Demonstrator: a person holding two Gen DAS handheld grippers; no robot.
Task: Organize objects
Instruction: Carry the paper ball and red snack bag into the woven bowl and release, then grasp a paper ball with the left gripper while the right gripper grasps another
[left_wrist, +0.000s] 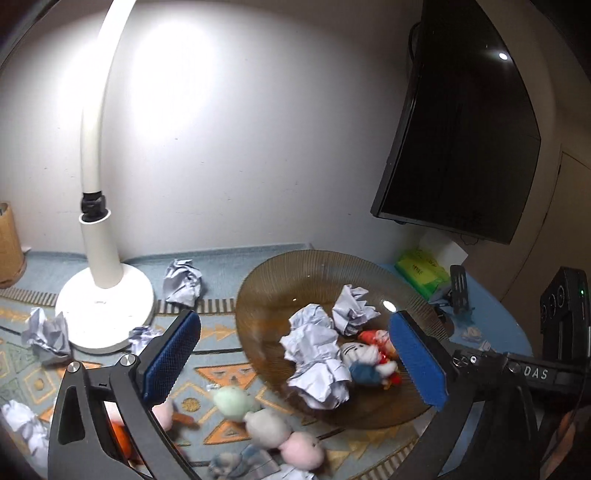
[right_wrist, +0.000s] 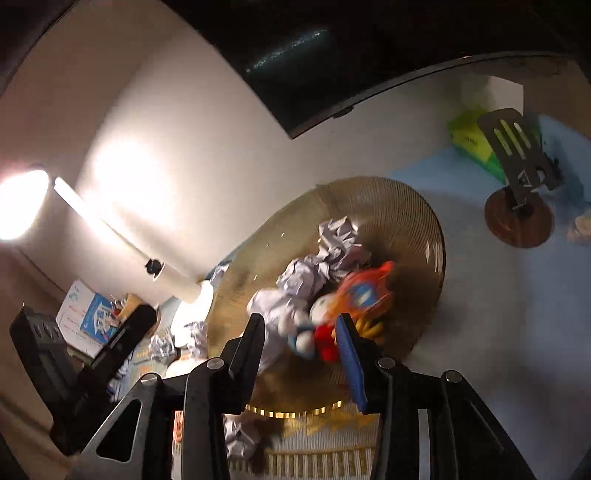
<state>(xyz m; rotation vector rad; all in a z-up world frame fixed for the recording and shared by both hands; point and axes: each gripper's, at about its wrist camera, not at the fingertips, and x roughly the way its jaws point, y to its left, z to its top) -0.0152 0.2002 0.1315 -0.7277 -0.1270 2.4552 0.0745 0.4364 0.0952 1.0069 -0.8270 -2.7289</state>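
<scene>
The left gripper (left_wrist: 295, 354) stands wide open with nothing between its blue pads, hovering over the near rim of the ribbed amber glass bowl (left_wrist: 280, 280). Inside the bowl lie crumpled paper balls (left_wrist: 317, 354) and, at their 3 o'clock, small plush toys (left_wrist: 369, 360) whose shapes blur together. On the patterned cloth (left_wrist: 218, 347) at the bowl's 7 o'clock sits a row of pastel plush toys (left_wrist: 266, 424), smeared by motion and partly cut off below. A loose paper ball (left_wrist: 183, 281) lies at the bowl's 9 o'clock beside the white lamp base (left_wrist: 105, 310).

The right gripper (right_wrist: 301, 343) is partly open; the blurred bowl toys (right_wrist: 332, 317) show between its fingers, though the pads do not appear to press them.
</scene>
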